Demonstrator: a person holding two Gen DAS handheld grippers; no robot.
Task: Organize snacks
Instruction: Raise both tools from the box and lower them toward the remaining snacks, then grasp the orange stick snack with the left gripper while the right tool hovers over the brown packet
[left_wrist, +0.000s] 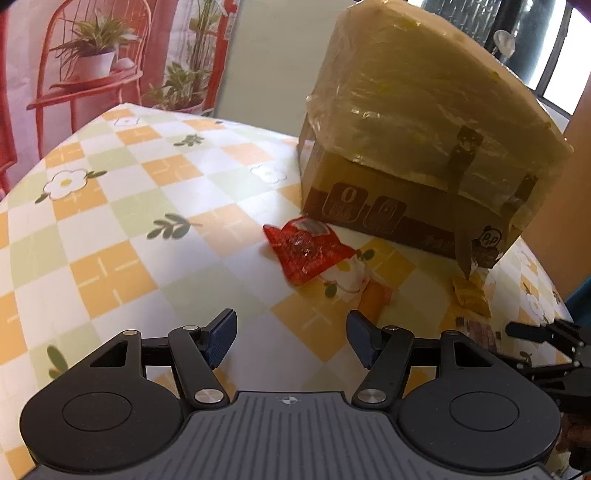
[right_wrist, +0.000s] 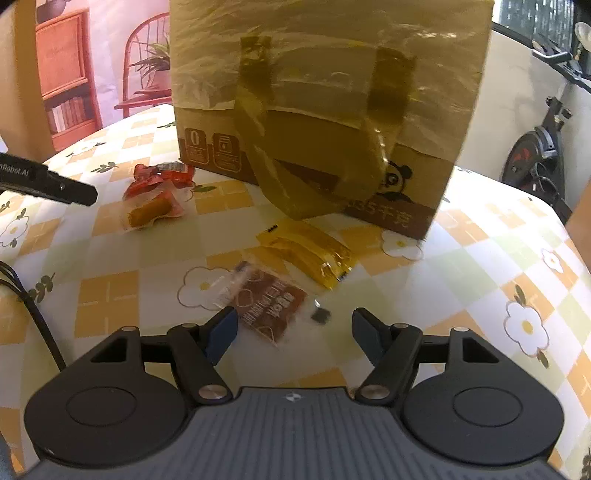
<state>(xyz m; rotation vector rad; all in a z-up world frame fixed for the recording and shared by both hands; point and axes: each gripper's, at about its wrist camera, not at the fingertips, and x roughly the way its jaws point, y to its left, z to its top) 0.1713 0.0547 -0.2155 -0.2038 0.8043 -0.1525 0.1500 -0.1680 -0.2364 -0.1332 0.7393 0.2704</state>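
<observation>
A taped cardboard box (left_wrist: 424, 140) (right_wrist: 325, 110) stands on the checked tablecloth. A red snack packet (left_wrist: 308, 251) (right_wrist: 157, 177) lies in front of it, with a clear packet holding an orange snack (left_wrist: 354, 284) (right_wrist: 149, 214) beside it. A yellow packet (right_wrist: 308, 253) (left_wrist: 471, 295) and a brown packet (right_wrist: 271, 308) lie nearer the right side. My left gripper (left_wrist: 291, 339) hovers open just short of the red packet, nothing between its fingers. My right gripper (right_wrist: 293, 334) is open above the table with the brown packet's near corner lying between its fingertips, untouched.
The tablecloth (left_wrist: 110, 221) curves away to its edges on the left and right. Red plant stand (left_wrist: 88, 81) and a bookcase backdrop (right_wrist: 66, 81) lie behind the table. An exercise bike (right_wrist: 535, 155) stands off to the right. A black cable (right_wrist: 33, 314) crosses the left.
</observation>
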